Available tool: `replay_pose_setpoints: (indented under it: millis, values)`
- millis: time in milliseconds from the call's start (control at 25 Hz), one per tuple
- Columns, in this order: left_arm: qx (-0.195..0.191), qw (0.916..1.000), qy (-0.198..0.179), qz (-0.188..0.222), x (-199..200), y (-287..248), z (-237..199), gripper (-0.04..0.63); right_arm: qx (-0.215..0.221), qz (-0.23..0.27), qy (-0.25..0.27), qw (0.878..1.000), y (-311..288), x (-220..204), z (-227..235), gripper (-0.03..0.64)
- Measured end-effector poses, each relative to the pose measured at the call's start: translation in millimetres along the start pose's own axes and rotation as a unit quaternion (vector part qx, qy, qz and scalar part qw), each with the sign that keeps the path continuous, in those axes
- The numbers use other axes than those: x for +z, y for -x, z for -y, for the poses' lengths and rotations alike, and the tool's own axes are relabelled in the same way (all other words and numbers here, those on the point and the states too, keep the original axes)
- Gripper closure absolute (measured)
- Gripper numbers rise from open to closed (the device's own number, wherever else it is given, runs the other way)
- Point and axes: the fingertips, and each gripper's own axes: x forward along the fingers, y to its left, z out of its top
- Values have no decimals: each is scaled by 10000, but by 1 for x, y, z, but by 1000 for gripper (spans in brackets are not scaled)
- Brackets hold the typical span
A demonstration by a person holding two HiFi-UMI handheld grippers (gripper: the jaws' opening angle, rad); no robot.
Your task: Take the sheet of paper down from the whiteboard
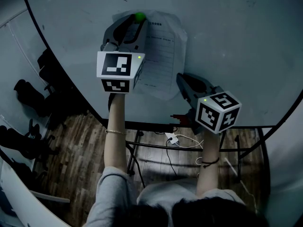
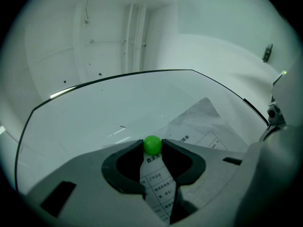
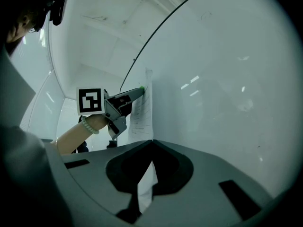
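In the head view, one sheet of paper [image 1: 163, 56], white, printed with a ruled form and creased, lies against the middle of the whiteboard [image 1: 227, 41]. One green magnet [image 1: 139, 17] sits higher on the whiteboard, on the sheet's top edge, with the left tongs [image 1: 138, 21] around it. The right tongs [image 1: 182, 82] are lower on the whiteboard, at the sheet's bottom corner. Below the whiteboard lie a wood-plank floor [image 1: 80, 141] and several dark chairs [image 1: 28, 98].

In the left gripper view, the tongs are clenched on the green ball, with printed paper showing beneath them.

In the right gripper view, the tongs are clenched on the sheet's lower edge, which is seen edge-on beside the whiteboard.
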Motion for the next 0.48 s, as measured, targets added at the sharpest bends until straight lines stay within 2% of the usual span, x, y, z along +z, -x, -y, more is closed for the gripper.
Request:
replay_pose_setpoints:
  millis: [480]
  values:
    - [14,10000,12,-69,-3,1,3,485,114,-158,-130,9997,7,-12,-1,617]
